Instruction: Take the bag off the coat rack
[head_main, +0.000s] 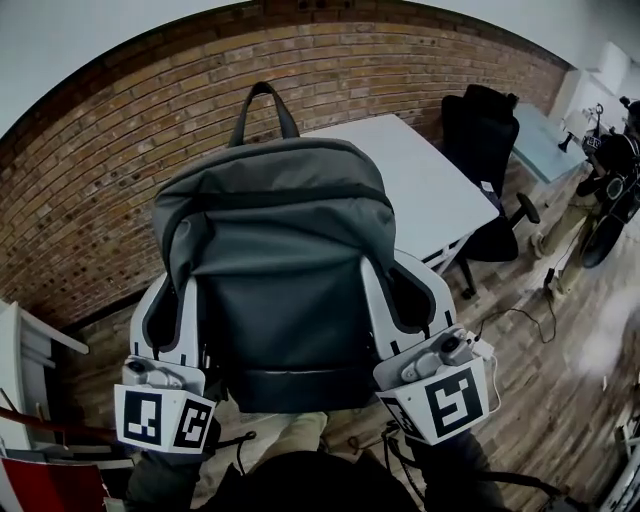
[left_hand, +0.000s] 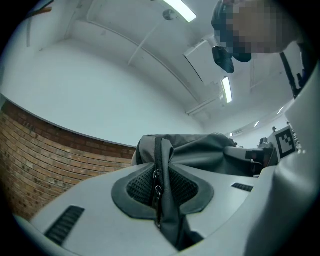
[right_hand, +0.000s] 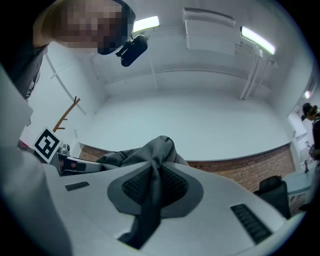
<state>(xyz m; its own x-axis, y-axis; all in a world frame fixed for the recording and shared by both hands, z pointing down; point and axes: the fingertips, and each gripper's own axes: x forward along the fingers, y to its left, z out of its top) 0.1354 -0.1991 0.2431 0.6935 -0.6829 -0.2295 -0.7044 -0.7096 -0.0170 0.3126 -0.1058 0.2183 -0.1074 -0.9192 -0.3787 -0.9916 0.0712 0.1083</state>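
Both your grippers point forward and slightly up, side by side near your body, marker cubes facing you. The left gripper (head_main: 168, 318) is clamped on the bag's (head_main: 275, 270) left edge and the right gripper (head_main: 412, 300) on its right edge. The grey bag hangs upright between them, carried by the two grips, with its top handle (head_main: 262, 105) standing up on the far side. Only the left gripper view shows what that pinch holds: a fold of fabric with a zipper (left_hand: 157, 180) running down between the pads, jaws part closed on it. The right gripper view shows plain bunched fabric (right_hand: 155, 165) squeezed between jaws that are nearly together. Each gripper view also catches the other gripper's marker cube across the bag, plus ceiling lights (right_hand: 147, 23) that the head view lacks. The right gripper view alone shows a brown forked post (right_hand: 67, 116) far left by the wall; can't tell if it's the rack. The bag looks closed and its contents can't be seen. Beyond it, far right, are a white table (head_main: 420, 180) and a black chair (head_main: 480, 130), with the brick wall (head_main: 120, 150) behind.
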